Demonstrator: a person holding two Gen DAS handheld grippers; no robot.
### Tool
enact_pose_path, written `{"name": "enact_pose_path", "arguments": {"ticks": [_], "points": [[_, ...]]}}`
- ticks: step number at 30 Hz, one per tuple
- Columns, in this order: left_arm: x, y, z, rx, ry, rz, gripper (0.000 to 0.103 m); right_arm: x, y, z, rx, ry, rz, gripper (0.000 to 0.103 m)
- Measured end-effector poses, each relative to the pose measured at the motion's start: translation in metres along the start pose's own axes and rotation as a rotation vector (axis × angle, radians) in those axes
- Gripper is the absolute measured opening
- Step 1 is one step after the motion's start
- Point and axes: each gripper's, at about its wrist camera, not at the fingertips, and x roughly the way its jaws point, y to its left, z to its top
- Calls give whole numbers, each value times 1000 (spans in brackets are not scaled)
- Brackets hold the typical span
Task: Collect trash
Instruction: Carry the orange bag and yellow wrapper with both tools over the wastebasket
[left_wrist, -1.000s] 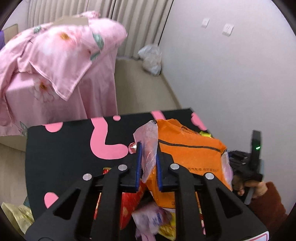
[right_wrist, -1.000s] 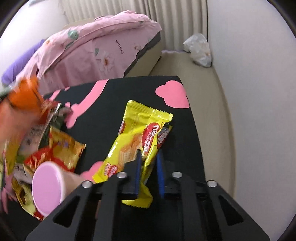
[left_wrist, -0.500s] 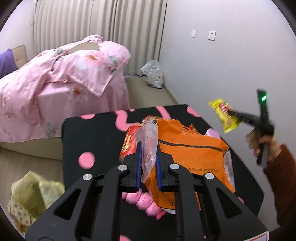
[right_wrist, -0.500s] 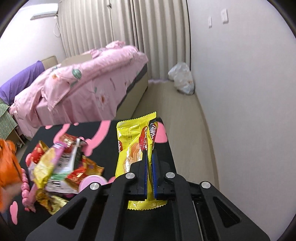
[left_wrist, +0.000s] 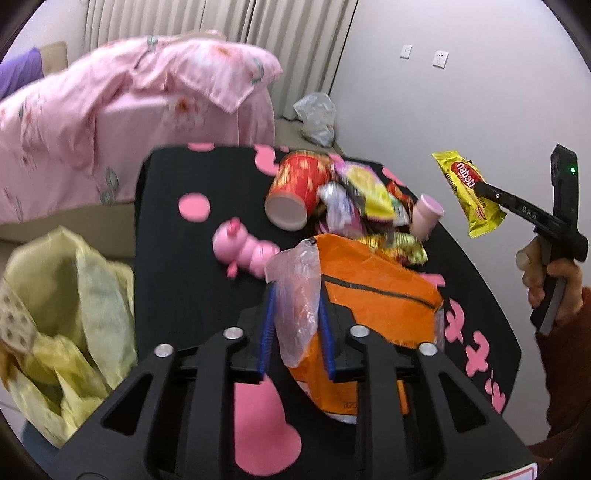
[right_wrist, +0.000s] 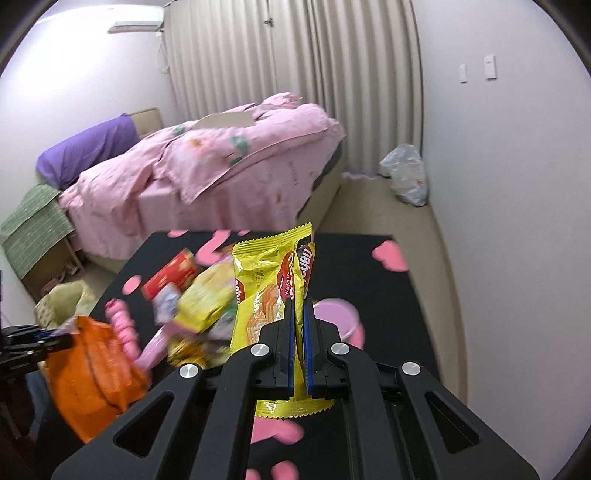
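Observation:
My left gripper (left_wrist: 295, 314) is shut on the clear handle of an orange plastic bag (left_wrist: 373, 295) and holds it over the black table (left_wrist: 166, 236). The bag also shows in the right wrist view (right_wrist: 92, 365). My right gripper (right_wrist: 299, 314) is shut on a yellow wafer packet (right_wrist: 266, 280) held in the air above the table; it also shows in the left wrist view (left_wrist: 469, 192). A heap of wrappers (left_wrist: 365, 199), a red cup (left_wrist: 295, 188) and a pink bottle (left_wrist: 424, 218) lie on the table.
A pink caterpillar toy (left_wrist: 247, 251) lies on the table near the bag. A yellow plastic bag (left_wrist: 62, 325) sits off the table's left edge. A bed with pink bedding (right_wrist: 221, 162) stands beyond. A white bag (right_wrist: 406, 177) lies by the wall.
My left gripper has drawn back and left with the orange bag, which uncovers the wrappers and cup. My right gripper has lifted the yellow packet higher above the table.

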Motion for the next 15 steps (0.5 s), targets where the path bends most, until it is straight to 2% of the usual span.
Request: {"name": "enact_pose_path", "arguments": {"ticks": [3, 5, 6, 9, 14, 15], "points": [[4, 6, -13, -29, 24, -62, 41, -2, 17, -18, -13, 7, -1, 6], [6, 11, -20, -62, 40, -99, 58, -4, 25, -29, -11, 14, -2, 6], [8, 13, -24, -78, 56, -111, 61, -6, 29, -35, -10, 13, -6, 6], [9, 14, -33, -81, 80, -93, 64, -15, 35, -52, 12, 8, 3, 6], [11, 5, -44, -69, 123, -38, 64, -23, 39, -74, 38, 9, -9, 6], [12, 3, -45, -69, 129, -30, 58, -24, 39, -78, 54, 10, -3, 6]]}}
